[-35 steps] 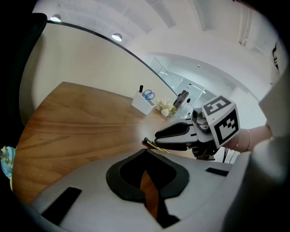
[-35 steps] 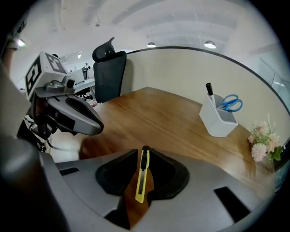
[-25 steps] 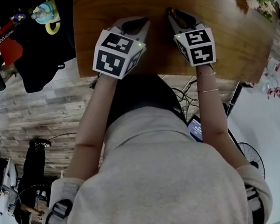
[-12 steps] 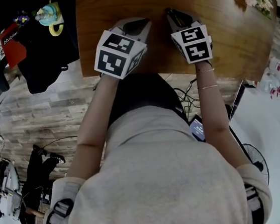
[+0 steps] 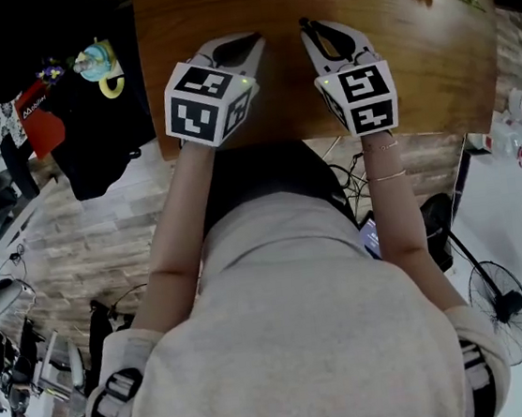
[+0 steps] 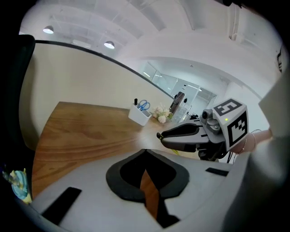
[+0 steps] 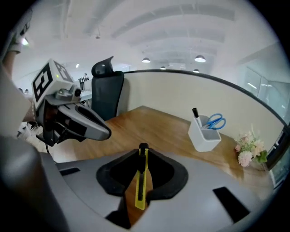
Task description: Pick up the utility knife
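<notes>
The right gripper (image 7: 142, 153) is pinching the utility knife (image 7: 141, 190). Its two dark pads are closed on the knife's thin yellow body, which lies lengthwise in the slot between the jaws. The knife's black end sits at the far tip, and its near end runs back toward the camera. Brown wood shows in the gap just left of the knife.

The left gripper (image 6: 145, 151) holds nothing. Its jaw tips are pressed together at the far end, and only a thin sliver of wood shows through the gap behind them.

In the head view both grippers sit side by side over the near edge of the wooden table (image 5: 413, 61), left gripper on the left and right gripper on the right. They are near each other but not touching, and both point toward the far side. In the left gripper view the right gripper seems to hang clear of the table top.

At the far right of the table stands a white pen holder (image 7: 204, 136) with blue-handled scissors (image 7: 217, 121) and a black pen in it. Just right of the holder is a small bunch of pale flowers (image 7: 248, 152). A dark office chair (image 7: 108, 93) stands beyond the far left corner of the table in the right gripper view. A floor fan (image 5: 499, 301) stands on the floor at the person's right
</notes>
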### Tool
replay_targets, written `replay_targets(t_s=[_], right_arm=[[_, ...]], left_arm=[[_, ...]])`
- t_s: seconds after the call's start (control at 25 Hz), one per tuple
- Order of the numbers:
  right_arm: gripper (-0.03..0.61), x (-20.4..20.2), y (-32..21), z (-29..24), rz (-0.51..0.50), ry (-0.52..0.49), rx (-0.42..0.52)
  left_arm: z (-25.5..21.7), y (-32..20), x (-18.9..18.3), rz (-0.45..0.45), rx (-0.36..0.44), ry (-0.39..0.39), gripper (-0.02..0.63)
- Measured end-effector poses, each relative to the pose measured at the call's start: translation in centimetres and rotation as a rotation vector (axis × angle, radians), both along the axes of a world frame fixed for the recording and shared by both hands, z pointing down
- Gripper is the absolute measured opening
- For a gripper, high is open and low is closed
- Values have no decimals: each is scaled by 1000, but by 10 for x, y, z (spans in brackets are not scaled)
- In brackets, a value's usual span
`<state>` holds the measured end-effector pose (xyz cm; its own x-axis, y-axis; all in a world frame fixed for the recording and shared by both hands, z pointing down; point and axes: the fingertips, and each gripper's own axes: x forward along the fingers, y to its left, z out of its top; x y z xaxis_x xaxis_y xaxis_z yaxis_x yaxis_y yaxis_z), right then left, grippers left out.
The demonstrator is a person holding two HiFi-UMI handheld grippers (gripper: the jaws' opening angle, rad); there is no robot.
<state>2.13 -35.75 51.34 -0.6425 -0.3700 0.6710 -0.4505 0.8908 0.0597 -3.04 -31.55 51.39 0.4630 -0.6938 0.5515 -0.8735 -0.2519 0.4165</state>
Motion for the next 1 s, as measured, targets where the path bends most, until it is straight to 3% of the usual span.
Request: replay_targets(t_s=[0.48, 0.76, 1.0], right_arm=[[77, 4, -29, -106, 126, -270, 125], [77, 10, -31, -153, 165, -487, 151], [77, 13, -29, -178, 173, -600, 170]], left_arm=[[-84, -44, 5, 89, 170, -89, 11], [-128, -57, 11, 92, 271, -66, 11], [-154, -60, 23, 112, 353, -28, 11]])
